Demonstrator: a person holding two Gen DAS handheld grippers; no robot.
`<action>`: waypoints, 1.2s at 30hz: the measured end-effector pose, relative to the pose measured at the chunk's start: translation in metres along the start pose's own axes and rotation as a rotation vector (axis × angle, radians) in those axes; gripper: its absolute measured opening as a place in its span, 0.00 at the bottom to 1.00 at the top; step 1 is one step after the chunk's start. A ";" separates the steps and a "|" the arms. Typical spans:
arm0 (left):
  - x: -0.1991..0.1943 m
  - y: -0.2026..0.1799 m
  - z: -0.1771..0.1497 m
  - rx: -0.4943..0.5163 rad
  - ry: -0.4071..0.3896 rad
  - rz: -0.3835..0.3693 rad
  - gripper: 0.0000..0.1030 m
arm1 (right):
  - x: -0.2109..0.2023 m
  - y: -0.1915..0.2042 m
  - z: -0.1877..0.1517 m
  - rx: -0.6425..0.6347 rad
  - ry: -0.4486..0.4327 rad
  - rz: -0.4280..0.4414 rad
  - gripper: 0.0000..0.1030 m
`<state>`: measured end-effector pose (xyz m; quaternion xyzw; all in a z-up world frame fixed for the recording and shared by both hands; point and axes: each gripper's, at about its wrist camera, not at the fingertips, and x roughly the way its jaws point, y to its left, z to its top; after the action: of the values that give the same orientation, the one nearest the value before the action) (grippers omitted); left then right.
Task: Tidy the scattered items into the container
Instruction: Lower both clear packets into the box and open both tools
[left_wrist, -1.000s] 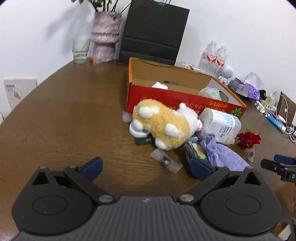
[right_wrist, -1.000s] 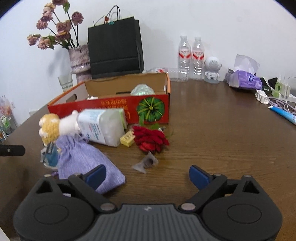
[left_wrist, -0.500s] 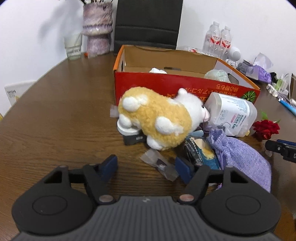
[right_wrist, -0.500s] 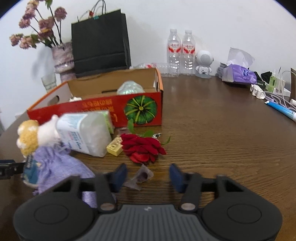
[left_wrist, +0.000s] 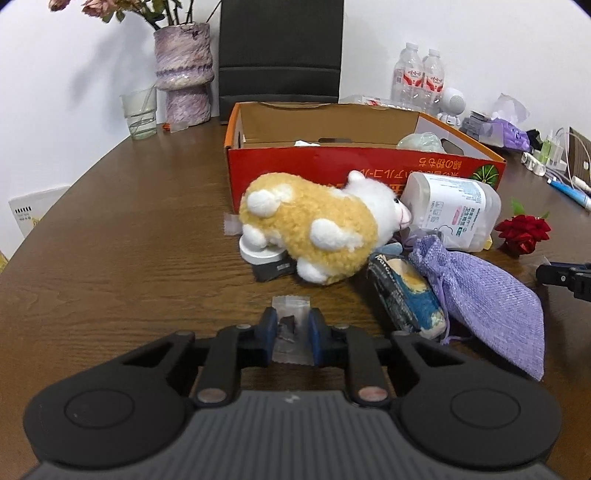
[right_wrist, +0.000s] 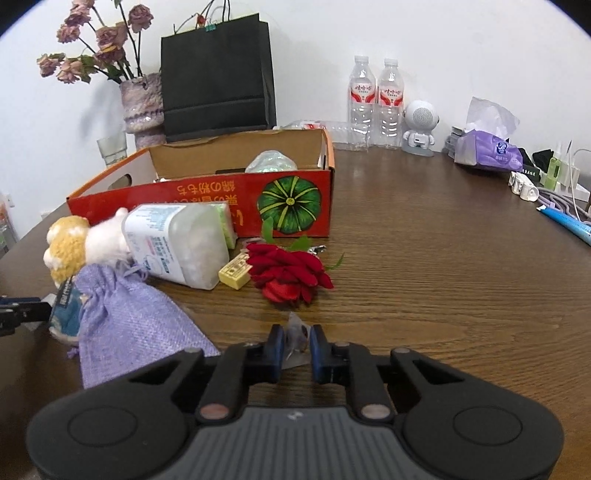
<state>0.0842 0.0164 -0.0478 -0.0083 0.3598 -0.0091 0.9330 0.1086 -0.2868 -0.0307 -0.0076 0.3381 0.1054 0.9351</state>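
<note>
My left gripper (left_wrist: 291, 326) is shut on a small clear plastic packet (left_wrist: 290, 314) with a dark piece inside, low on the table. My right gripper (right_wrist: 296, 338) is shut on another small clear packet (right_wrist: 295, 328) in front of the red rose (right_wrist: 288, 275). The red cardboard box (left_wrist: 332, 168), also in the right wrist view (right_wrist: 207, 192), stands open behind the pile. In front of it lie a plush toy (left_wrist: 314, 229), a white jar (left_wrist: 454, 206), a purple pouch (left_wrist: 487, 291) and a blue-yellow packet (left_wrist: 406, 295).
A small yellow block (right_wrist: 233, 273) lies by the rose. A vase (left_wrist: 183, 74), glass (left_wrist: 140, 114), black bag (right_wrist: 218, 81), water bottles (right_wrist: 375, 99), white robot figure (right_wrist: 419, 127) and tissue pack (right_wrist: 487, 146) stand along the back and right edge of the table.
Both grippers have moved down and forward and closed, each onto a small clear packet that lay between open jaws before.
</note>
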 end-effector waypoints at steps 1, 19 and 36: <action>-0.002 0.002 -0.001 -0.009 -0.002 -0.007 0.19 | -0.002 -0.001 0.000 0.001 -0.005 0.002 0.14; -0.045 0.004 0.126 -0.011 -0.301 -0.157 0.19 | -0.014 0.005 0.112 -0.064 -0.217 0.062 0.14; 0.143 0.005 0.178 -0.115 -0.045 -0.196 0.19 | 0.160 0.060 0.188 -0.052 0.015 0.196 0.16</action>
<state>0.3096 0.0199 -0.0116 -0.0971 0.3360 -0.0796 0.9335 0.3345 -0.1810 0.0161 0.0002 0.3414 0.2051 0.9173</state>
